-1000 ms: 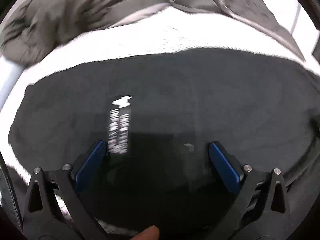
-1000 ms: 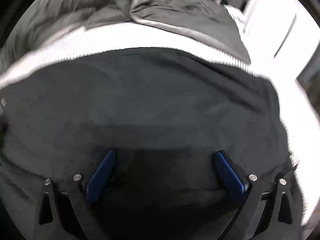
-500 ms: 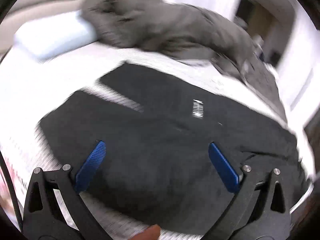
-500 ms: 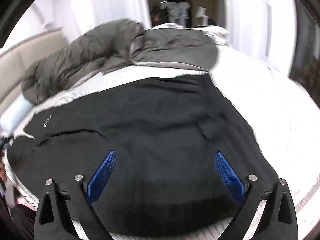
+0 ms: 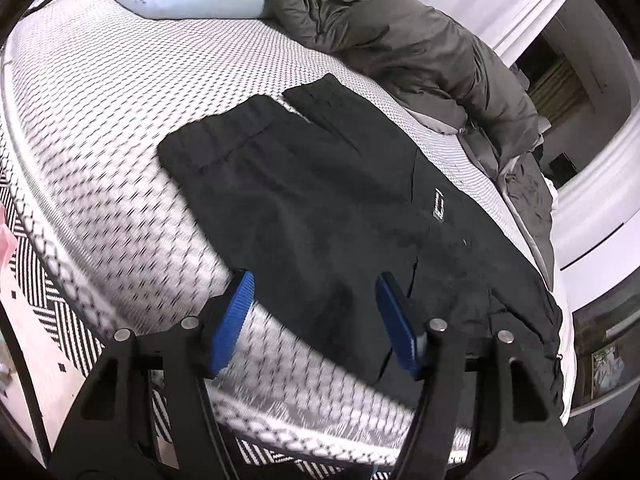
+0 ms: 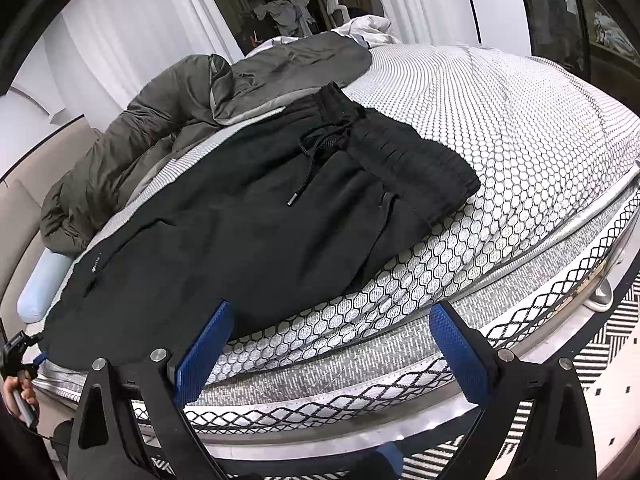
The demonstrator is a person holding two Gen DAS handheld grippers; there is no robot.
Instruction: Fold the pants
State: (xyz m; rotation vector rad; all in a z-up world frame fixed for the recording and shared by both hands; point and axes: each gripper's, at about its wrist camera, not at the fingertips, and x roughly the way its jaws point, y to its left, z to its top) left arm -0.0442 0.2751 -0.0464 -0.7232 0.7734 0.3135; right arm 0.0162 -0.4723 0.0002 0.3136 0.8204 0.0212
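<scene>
Ahead of both grippers, the black pants (image 5: 320, 200) lie flat on the honeycomb-patterned mattress (image 5: 100, 100). The left gripper (image 5: 314, 316) hovers at the near hem edge; its jaws have just been closing, half spread, pinching nothing. The right gripper (image 6: 332, 348) stands wide apart, empty, short of the waistband (image 6: 400, 148), which lies beyond it, drawstring (image 6: 308, 160) loose.

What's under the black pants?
The pants lie on a mattress with a honeycomb pattern. Only the mattress around them shows; whatever lies directly beneath stays covered.
</scene>
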